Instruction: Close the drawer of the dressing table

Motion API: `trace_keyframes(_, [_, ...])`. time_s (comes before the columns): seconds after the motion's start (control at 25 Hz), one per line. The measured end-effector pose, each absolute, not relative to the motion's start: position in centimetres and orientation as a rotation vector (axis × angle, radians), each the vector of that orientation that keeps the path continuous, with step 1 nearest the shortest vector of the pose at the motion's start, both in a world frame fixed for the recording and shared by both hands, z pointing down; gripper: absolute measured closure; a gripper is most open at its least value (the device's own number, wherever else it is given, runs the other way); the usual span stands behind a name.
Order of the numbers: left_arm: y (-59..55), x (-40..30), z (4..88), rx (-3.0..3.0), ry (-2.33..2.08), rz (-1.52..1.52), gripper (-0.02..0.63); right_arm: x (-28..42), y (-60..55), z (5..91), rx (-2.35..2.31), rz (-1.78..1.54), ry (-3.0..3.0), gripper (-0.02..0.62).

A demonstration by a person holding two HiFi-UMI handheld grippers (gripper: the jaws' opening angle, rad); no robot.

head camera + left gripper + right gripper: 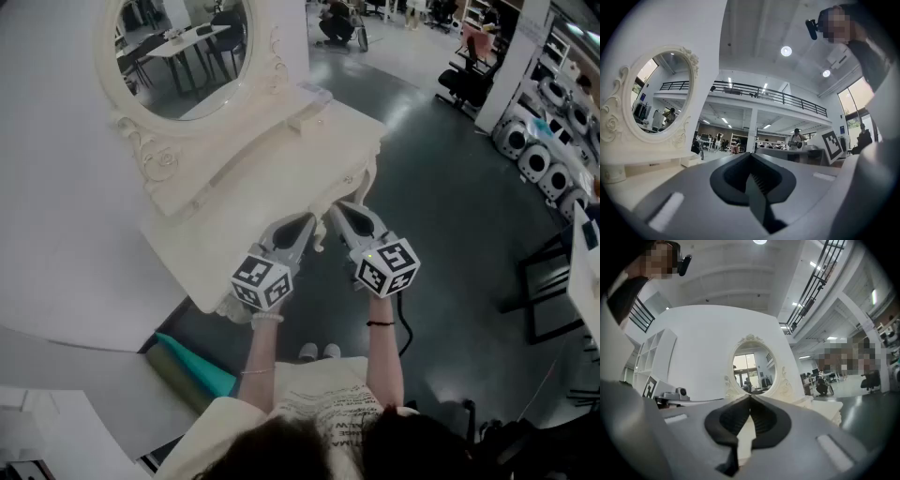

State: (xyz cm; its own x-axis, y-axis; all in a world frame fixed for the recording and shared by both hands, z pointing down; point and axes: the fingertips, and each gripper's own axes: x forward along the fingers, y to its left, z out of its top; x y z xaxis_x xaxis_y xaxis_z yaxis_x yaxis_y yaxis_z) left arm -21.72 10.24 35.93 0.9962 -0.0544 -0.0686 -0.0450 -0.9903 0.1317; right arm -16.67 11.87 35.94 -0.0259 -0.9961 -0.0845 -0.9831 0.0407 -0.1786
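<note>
The cream dressing table (281,159) with its oval mirror (178,47) stands in front of me in the head view. Both grippers are held level, side by side, tips at the table's front edge. My left gripper (309,221) has its jaws closed to a point with nothing between them, as the left gripper view (750,153) also shows. My right gripper (339,208) is shut and empty too, and in its own view (750,395) it points at the mirror (751,369). No drawer front stands out from the table; the grippers cover that part of the front edge.
A white curved wall (56,187) runs along the left behind the table. A teal object (192,361) lies on the floor by my left leg. A black frame (544,291) stands at the right, and white machines (534,150) line the far right. The floor is dark grey.
</note>
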Motion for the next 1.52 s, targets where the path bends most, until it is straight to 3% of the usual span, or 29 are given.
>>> trace_keyframes(0.88, [12.9,-19.5,37.2,2.966,-0.096,-0.091,0.607,-14.2,14.1,36.9,-2.039,-0.138,2.116,0.592])
trace_keyframes(1.52, [8.8,-16.6,38.3,2.948,-0.095,-0.082,0.607,-11.3,10.0,38.3,-2.067,-0.182,2.117,0.592])
